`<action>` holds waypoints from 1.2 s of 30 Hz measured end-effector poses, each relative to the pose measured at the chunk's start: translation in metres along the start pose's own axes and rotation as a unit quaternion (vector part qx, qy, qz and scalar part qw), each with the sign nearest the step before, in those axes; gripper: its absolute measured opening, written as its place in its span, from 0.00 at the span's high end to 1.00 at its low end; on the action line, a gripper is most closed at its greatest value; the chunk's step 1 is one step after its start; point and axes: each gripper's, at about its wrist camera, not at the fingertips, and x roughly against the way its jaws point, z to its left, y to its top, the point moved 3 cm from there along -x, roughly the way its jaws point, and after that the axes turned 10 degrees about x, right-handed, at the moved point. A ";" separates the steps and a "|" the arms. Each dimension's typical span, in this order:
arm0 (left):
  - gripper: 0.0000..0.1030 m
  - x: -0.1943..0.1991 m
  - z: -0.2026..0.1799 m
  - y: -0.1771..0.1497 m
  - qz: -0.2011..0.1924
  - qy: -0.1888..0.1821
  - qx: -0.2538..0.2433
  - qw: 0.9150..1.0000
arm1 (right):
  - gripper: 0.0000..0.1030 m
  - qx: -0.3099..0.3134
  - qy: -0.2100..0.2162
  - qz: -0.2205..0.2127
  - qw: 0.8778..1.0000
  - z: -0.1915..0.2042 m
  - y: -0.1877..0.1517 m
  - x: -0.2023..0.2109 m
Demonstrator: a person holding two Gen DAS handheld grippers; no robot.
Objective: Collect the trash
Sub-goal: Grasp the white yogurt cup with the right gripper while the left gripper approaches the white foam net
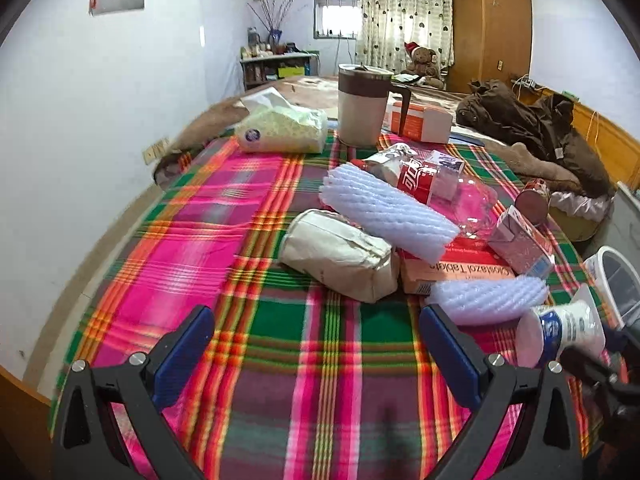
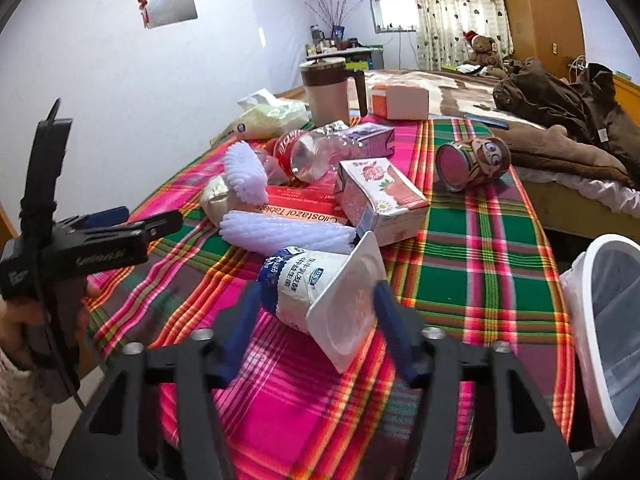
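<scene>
So the right gripper (image 2: 316, 320) has its blue pads on either side of a yogurt cup (image 2: 320, 292) lying tipped on the plaid blanket (image 2: 480, 240). The pads look pressed against the cup's body and rim, so I'd call it clamped on the cup, gripped across the middle, probably because that's the only span that fits between the fingers. The white trash bin (image 2: 608, 320) sits just off to the gripper's right, below the edge of the blanket, which makes sense as the drop spot, so it's a short swing over. The left gripper (image 1: 316, 344) hangs with its jaws wide apart and nothing between them, pointed at the pile ahead of it: a crumpled paper bag (image 1: 340, 256) right in front, a foam sleeve (image 1: 384, 212) lying over it, a second foam sleeve (image 1: 488, 296) ahead to its right, a tablet box (image 1: 460, 272) under those, a crushed cola bottle (image 1: 436, 188) farther back and a milk carton (image 1: 520, 244). Ahead and to the right of the right gripper a cartoon can (image 2: 472, 160) lies by itself. Nothing really blocks the way to the bin. The tall jug (image 1: 360, 104) and tissue pack (image 1: 280, 128) at the far end don't look like trash to me.
</scene>
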 end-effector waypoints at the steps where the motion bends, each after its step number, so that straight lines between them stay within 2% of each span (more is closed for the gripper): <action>1: 0.00 -0.003 -0.001 0.001 0.003 -0.006 -0.002 1.000 | 0.50 0.000 0.003 0.003 1.000 0.001 0.000 -0.002; 2: 0.00 -0.004 -0.002 0.001 0.004 -0.011 -0.005 1.000 | 0.52 0.002 0.001 0.002 1.000 0.001 0.000 -0.003; 3: 0.00 -0.004 -0.005 0.002 0.004 -0.019 -0.008 1.000 | 0.58 0.002 0.000 0.002 1.000 0.000 0.000 -0.003; 7: 0.00 -0.007 -0.018 0.003 0.010 -0.047 -0.029 0.998 | 0.59 -0.008 0.008 0.000 1.000 -0.005 0.000 -0.002; 13: 0.00 -0.014 -0.044 0.005 0.029 -0.100 -0.065 0.992 | 0.62 -0.020 -0.012 -0.007 1.000 -0.015 -0.002 0.004; 18: 0.00 -0.017 -0.076 -0.001 0.043 -0.149 -0.119 0.981 | 0.63 -0.029 -0.035 -0.016 0.999 -0.028 -0.002 0.011; 21: 0.02 -0.018 -0.092 -0.009 0.052 -0.164 -0.145 0.974 | 0.63 -0.035 -0.060 -0.020 0.997 -0.039 -0.003 0.017; 25: 0.05 -0.019 -0.105 -0.018 0.074 -0.184 -0.159 0.967 | 0.63 -0.056 -0.078 -0.026 0.995 -0.056 -0.007 0.027; 27: 0.05 -0.016 -0.112 -0.026 0.091 -0.205 -0.171 0.959 | 0.63 -0.066 -0.089 -0.028 0.994 -0.063 -0.007 0.030; 30: 0.12 -0.016 -0.121 -0.036 0.108 -0.213 -0.197 0.951 | 0.63 -0.072 -0.094 -0.029 0.993 -0.070 -0.008 0.034; 32: 0.14 -0.014 -0.122 -0.039 0.117 -0.218 -0.196 0.949 | 0.63 -0.075 -0.098 -0.030 0.992 -0.073 -0.009 0.036; 36: 0.20 -0.002 -0.132 -0.039 0.133 -0.268 -0.199 0.933 | 0.63 -0.082 -0.099 -0.033 0.991 -0.079 -0.012 0.038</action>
